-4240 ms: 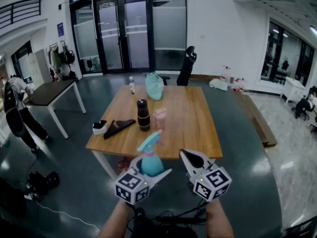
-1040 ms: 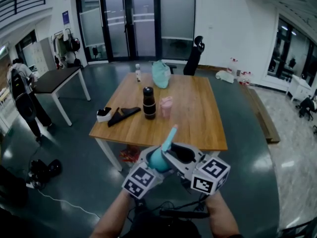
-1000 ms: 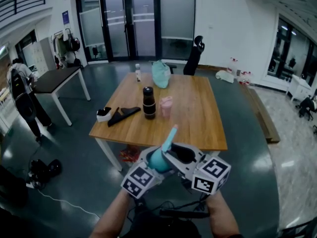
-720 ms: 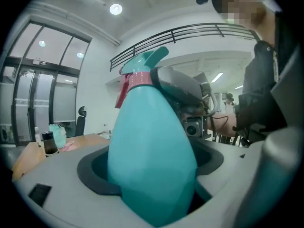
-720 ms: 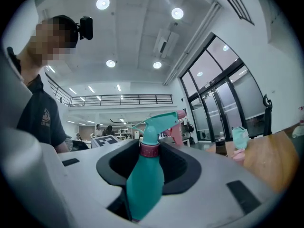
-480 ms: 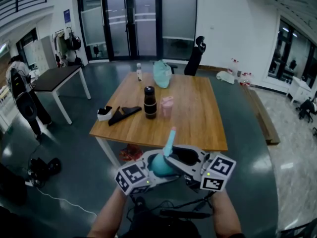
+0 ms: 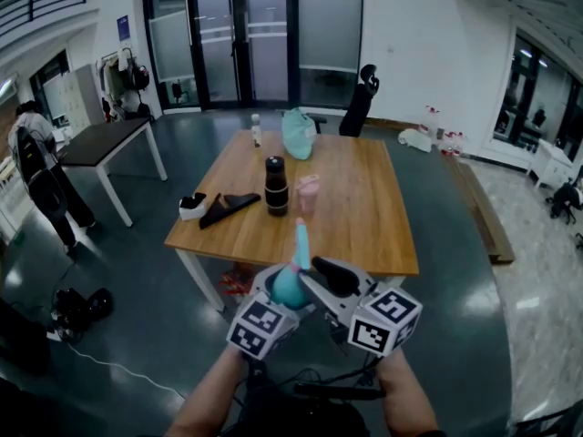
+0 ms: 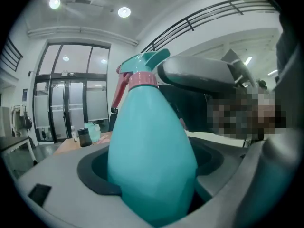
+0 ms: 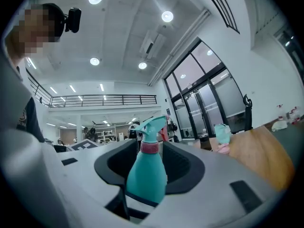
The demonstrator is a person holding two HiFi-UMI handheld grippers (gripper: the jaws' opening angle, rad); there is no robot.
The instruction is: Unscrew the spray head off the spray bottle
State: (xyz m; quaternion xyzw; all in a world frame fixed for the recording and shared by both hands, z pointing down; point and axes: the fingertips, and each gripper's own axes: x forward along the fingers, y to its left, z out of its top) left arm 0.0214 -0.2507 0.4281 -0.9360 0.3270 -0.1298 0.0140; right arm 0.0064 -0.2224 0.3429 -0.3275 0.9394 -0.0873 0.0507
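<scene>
— Two grippers, and how many bottles between them?
— One. The left gripper [image 7: 279, 293] pinches the teal spray bottle [image 8: 149, 160] round its belly and holds it upright in the air (over the dark floor), on the near side of the wooden table [image 7: 364, 235]. The right gripper [image 7: 324, 284] has just been opening its jaws; they stand spread either side of the bottle, pads clear of it.
— The spray head [image 8: 141, 66]?
— One, still seated on its pink collar.
— On the table?
— Six things: one dark bottle [image 7: 275, 186] with one pink cup [image 7: 308, 192] just beside it, one small clear bottle [image 7: 256, 132] and one teal bag [image 7: 297, 133] at the far end, one black flat piece [image 7: 228, 210] and one white-and-black item [image 7: 191, 206] near the left edge.
— What's inside the containers?
— Cannot tell: the spray bottle is opaque, and the rest are too small.
</scene>
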